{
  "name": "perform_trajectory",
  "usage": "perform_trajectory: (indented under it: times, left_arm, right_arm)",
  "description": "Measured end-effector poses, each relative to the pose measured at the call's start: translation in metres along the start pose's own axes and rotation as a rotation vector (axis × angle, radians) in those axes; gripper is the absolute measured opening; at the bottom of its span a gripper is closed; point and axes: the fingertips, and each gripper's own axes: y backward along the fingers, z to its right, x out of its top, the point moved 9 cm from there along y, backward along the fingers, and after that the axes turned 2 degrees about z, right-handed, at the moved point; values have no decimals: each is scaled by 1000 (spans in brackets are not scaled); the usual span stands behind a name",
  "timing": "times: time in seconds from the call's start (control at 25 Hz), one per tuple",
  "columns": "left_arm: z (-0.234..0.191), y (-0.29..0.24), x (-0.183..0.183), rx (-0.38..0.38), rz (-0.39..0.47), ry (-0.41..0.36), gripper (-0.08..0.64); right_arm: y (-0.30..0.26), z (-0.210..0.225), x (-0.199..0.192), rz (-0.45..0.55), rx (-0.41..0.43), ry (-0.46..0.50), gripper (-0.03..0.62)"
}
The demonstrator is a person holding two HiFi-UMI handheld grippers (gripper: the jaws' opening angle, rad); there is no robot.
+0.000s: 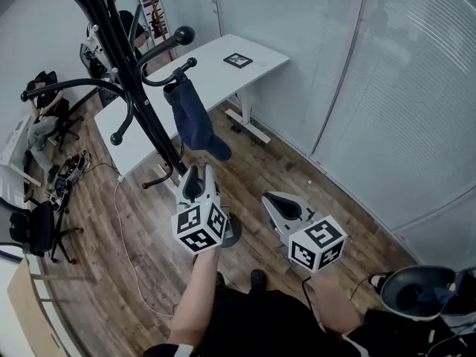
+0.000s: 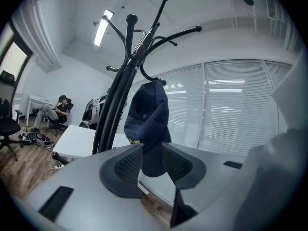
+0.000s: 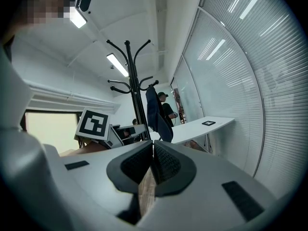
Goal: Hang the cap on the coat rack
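Note:
A dark blue cap hangs limp from a curved hook of the black coat rack, its brim end lowest. My left gripper is just below and in front of the cap, pointing up at it, open. In the left gripper view the cap shows through the gap between the pads, apart from them, with the rack behind it. My right gripper stays lower and to the right, shut and empty. The right gripper view shows its jaws together, and the cap hangs on the rack farther off.
A white desk with a marker card stands behind the rack. Glass walls with blinds run along the right. Office chairs and a floor cable lie left. A person sits far off.

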Motion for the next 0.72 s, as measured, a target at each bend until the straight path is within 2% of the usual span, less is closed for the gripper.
perform_trajectory:
  times: [0.28,0.72]
  left_arm:
    - [-13,12,4,-45,-2,-12,96]
    - [-42,36,28,-203,-29,-74,35]
  right_arm:
    - [-10,-17,-5,-3,-17,-3,32]
    - [-46,-55,-3,-1,-74,-11,32]
